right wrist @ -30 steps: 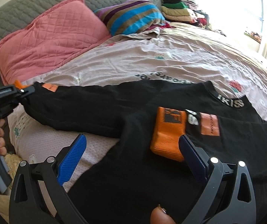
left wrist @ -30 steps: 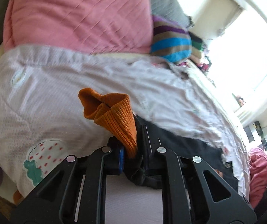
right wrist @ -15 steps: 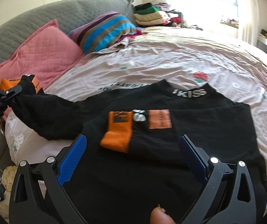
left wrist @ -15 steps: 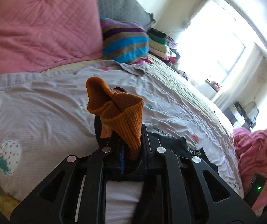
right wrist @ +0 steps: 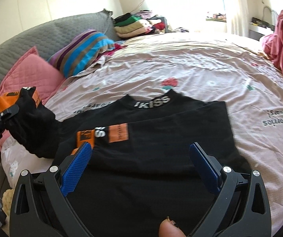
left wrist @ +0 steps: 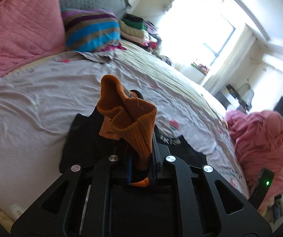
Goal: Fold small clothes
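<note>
A black sweater (right wrist: pixel 161 138) lies spread on the bed (right wrist: pixel 200 75), on a pinkish sheet with a strawberry print. Its collar, with white letters, points toward the far side of the bed. One sleeve is folded across the chest, and its orange cuff (right wrist: pixel 85 137) rests on the black cloth beside an orange patch.

The left gripper (left wrist: pixel 141 165) is closed on the other orange cuff (left wrist: pixel 133 122) – the ribbed cloth sticks up between its two fingers and stands above the bed. In the right wrist view this sleeve (right wrist: pixel 34 126) is lifted at the left edge of the sweater, and the black cloth hangs from the tool down to the sheet.

The right gripper (right wrist: pixel 140 167) has its blue pads wide apart and holds nothing – it hovers over the lower part of the sweater.

Near the headboard are a pink pillow (right wrist: pixel 28 75) and a striped pillow (right wrist: pixel 82 49). A pile of folded clothes (right wrist: pixel 133 24) is behind them.
</note>
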{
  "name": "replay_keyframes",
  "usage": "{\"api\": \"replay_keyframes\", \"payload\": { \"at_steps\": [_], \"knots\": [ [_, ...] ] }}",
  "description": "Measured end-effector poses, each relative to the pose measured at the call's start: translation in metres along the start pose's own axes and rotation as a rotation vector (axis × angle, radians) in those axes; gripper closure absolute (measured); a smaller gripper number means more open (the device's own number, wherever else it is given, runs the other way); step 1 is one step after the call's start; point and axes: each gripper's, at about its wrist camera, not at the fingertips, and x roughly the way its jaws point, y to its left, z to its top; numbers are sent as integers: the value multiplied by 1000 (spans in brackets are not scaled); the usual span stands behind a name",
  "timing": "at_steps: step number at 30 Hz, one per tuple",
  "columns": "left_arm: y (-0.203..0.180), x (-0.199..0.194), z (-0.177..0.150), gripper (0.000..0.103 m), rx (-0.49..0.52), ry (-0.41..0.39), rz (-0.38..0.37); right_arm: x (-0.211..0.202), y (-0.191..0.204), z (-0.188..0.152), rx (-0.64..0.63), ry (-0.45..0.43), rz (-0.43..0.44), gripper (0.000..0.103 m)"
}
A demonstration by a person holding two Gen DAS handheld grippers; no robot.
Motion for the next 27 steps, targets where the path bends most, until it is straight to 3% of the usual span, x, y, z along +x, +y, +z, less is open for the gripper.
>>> {"api": "replay_keyframes", "payload": {
  "at_steps": [5,9,18,20,23,25,27],
  "knots": [
    [-24,19,-11,96,37,71,-65,-9,-23,0,13,-24,-49,5],
    [-44,36,-24,96,83,125,-81,-15,-40,-2,13,-46,-106,5],
    [-76,81,-63,95,157,261,-119,-20,-75,-5,83,-43,-140,5],
    [-79,89,-70,91,180,299,-132,-19,-81,-6,94,-42,-145,5],
    [-82,94,-78,74,193,343,-157,-17,-88,-7,110,-31,-144,5],
    [-82,93,-79,53,193,355,-177,-14,-89,-10,116,-18,-130,5],
    [-78,88,-76,46,182,350,-188,-9,-86,-13,112,5,-107,5]
  ]
}}
